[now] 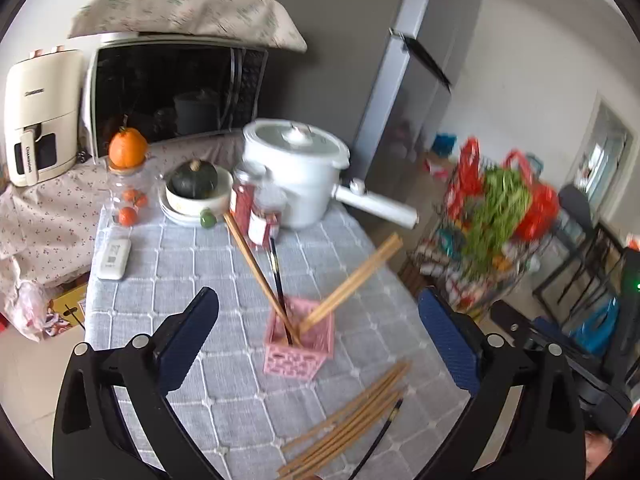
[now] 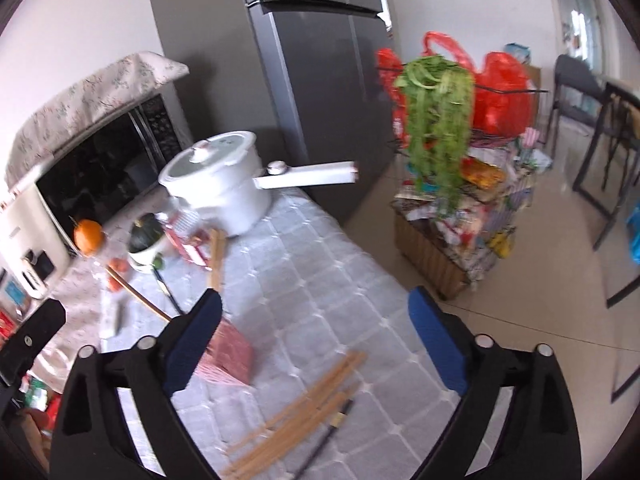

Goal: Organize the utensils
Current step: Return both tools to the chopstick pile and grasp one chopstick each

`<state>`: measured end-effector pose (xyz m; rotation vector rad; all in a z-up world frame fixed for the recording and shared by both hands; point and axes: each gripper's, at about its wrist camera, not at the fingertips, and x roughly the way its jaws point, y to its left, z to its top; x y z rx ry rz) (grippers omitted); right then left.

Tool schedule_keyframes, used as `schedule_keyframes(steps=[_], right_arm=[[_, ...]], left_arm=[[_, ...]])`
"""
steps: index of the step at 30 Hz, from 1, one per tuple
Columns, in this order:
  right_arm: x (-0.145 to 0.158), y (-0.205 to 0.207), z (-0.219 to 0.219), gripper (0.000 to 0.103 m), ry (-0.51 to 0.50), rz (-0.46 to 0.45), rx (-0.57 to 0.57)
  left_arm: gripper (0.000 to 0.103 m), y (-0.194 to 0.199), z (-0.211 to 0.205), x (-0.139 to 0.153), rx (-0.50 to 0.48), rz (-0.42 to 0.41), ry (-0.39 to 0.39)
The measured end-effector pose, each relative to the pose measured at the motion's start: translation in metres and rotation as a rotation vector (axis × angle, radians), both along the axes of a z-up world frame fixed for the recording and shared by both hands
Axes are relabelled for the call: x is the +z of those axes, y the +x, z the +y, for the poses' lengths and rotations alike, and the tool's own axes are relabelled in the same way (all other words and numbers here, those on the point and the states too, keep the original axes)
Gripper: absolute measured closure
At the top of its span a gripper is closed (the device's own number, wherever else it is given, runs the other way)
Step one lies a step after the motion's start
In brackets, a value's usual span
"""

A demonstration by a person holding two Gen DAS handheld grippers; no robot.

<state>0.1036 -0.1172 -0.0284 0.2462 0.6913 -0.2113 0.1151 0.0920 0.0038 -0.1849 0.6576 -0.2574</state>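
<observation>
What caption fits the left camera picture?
Open left gripper above pink basket holding chopsticks, more chopsticks lying beside.

We see a table spread with a grey quilted cloth (image 1: pixel 208 248) stitched in a diamond grid. A small pink perforated plastic basket (image 1: pixel 298 344) stands on it near the front, and just in front of that a loose bundle of light wooden chopsticks (image 1: pixel 352 420) lies flat beside one black chopstick (image 1: pixel 380 436). Farther back rest a white remote control (image 1: pixel 115 258), a clear glass jar (image 1: pixel 128 196), stacked white dishes (image 1: pixel 188 212), a red-labelled jar (image 1: pixel 262 216) and a white long-handled lidded pot (image 1: pixel 296 172).
</observation>
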Motion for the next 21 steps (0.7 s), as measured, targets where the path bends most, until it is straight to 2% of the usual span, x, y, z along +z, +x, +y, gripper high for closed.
schedule_keyframes(steps=[2, 5, 9, 10, 11, 12, 15, 17, 21], right_arm=[[-0.014, -0.015, -0.010, 0.007, -0.027, 0.026, -0.033], [-0.039, -0.033, -0.038, 0.007, -0.007, 0.080, -0.097], [-0.081, -0.052, -0.089, 0.007, 0.033, 0.191, -0.283], [-0.091, -0.050, -0.108, 0.007, 0.104, 0.251, -0.311], [-0.096, -0.050, -0.117, 0.007, 0.162, 0.274, -0.315], [-0.101, -0.052, -0.130, 0.007, 0.243, 0.286, -0.331], [-0.112, -0.060, -0.153, 0.007, 0.406, 0.296, -0.407], [-0.121, -0.057, -0.157, 0.007, 0.480, 0.327, -0.398], [-0.135, -0.055, -0.155, 0.007, 0.600, 0.389, -0.335]], left_arm=[[0.007, 0.003, -0.019, -0.017, -0.058, 0.062, 0.071], [0.007, 0.005, -0.043, -0.042, -0.128, 0.128, 0.149], [0.007, 0.007, -0.078, -0.081, -0.232, 0.225, 0.250], [0.007, 0.009, -0.085, -0.088, -0.240, 0.244, 0.268], [0.007, 0.012, -0.093, -0.097, -0.251, 0.267, 0.286], [0.007, 0.017, -0.101, -0.105, -0.264, 0.292, 0.298], [0.008, 0.033, -0.125, -0.125, -0.294, 0.361, 0.290], [0.013, 0.047, -0.149, -0.138, -0.319, 0.399, 0.319], [0.043, 0.074, -0.187, -0.163, -0.348, 0.465, 0.436]])
